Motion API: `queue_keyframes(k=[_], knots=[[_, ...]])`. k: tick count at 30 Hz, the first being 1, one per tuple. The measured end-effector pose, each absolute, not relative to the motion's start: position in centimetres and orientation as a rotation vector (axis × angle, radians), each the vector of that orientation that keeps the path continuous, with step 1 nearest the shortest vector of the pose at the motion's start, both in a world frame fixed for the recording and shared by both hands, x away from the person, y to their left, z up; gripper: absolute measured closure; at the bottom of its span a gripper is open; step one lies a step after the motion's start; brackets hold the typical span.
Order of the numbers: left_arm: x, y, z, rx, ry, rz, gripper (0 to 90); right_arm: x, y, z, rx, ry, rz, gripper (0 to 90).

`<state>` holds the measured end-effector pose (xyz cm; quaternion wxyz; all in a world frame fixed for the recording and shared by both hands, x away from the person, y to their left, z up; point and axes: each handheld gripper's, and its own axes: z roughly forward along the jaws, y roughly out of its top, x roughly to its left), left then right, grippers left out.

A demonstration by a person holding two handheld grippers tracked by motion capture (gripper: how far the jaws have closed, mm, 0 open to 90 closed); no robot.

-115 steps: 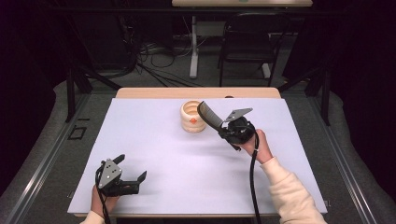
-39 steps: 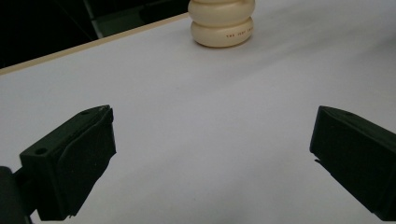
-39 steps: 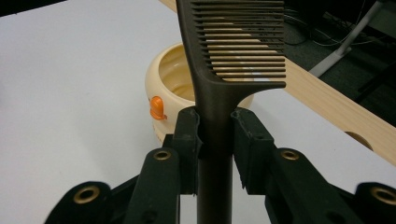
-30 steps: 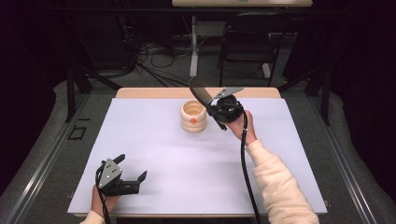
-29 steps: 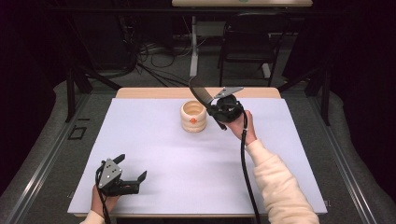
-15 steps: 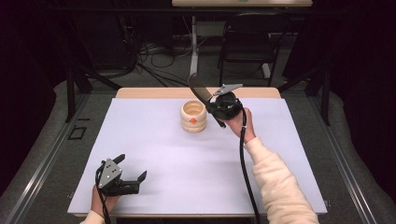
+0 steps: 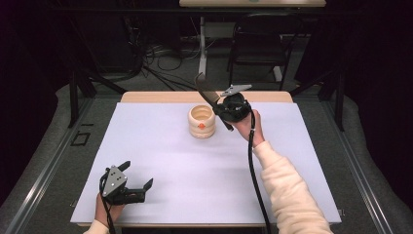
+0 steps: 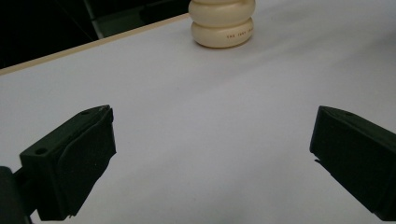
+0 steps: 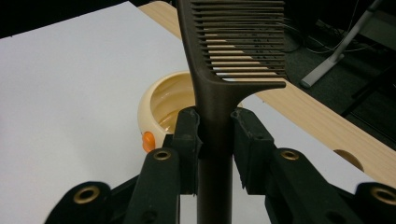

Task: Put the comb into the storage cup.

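Dark brown plastic comb, wide-toothed with a long straight handle, is clenched by that handle in the right gripper, raised just above the cream ribbed ceramic bowl; left gripper rests released, well away from the bowl.

Both tongs are black, each with 2 blocky jaws. The right tongs show brass-ringed screw holes along their linkage arms; a grey three-cornered plate tops the left tongs. A black cable trails from each. The right arm wears a cream sleeve.
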<state>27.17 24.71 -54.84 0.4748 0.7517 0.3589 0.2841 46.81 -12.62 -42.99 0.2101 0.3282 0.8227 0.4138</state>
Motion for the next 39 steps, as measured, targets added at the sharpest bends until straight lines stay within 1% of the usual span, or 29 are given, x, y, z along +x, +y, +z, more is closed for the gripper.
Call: queue_keyframes(k=[27, 39], knots=[[27.1, 24.8, -54.7, 1.829, 0.872, 0.7, 0.0, 47.2, -11.1, -41.3, 0.88, 2.262, 1.178, 72.0], [27.1, 24.8, -54.7, 1.828, 0.871, 0.7, 0.0, 47.8, -10.5, -41.3, 0.881, 2.255, 1.191, 72.0]])
